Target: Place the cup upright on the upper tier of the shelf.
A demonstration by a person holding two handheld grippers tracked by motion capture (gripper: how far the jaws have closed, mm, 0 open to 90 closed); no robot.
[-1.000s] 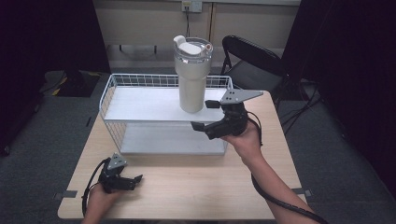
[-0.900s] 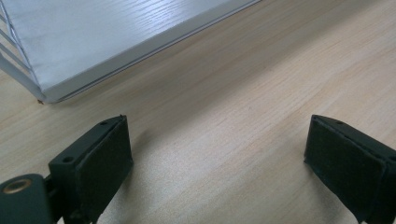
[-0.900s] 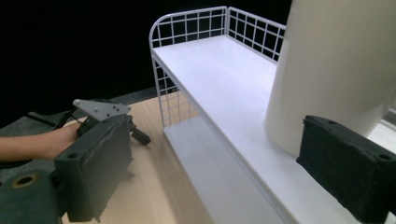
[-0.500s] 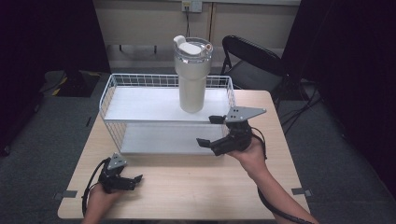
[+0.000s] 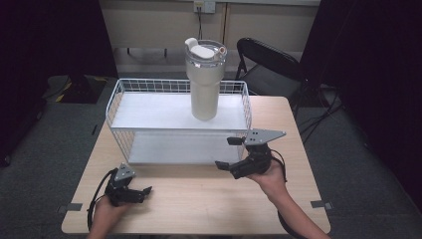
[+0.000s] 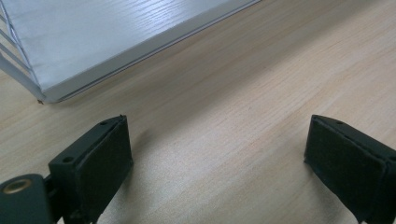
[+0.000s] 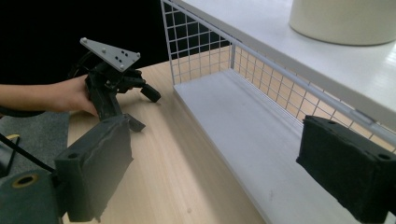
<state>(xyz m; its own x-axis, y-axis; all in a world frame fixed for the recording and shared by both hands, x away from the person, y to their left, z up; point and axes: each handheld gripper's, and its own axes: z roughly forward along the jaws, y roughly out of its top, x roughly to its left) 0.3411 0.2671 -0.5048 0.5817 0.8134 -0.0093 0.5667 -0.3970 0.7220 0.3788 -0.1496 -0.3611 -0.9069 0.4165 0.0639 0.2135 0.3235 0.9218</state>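
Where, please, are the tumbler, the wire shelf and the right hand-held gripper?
tumbler [image 5: 204, 94]: high view, middle of its cream body.
wire shelf [image 5: 149, 112]: high view, bare part of its top board.
right hand-held gripper [image 5: 226, 152]: high view, midway between its fingertips.

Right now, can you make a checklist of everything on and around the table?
Surface: wooden table, bare in front.
Job's things: cream tumbler upright on the top shelf of the white wire rack.
Clutter: nothing seen.
Grippers: left gripper open, low over the table; right gripper open, by the rack's front right corner, holding nothing.
Cables: black cable loops by the left gripper.
Surroundings: black folding chair behind the table, grey floor, wall socket.
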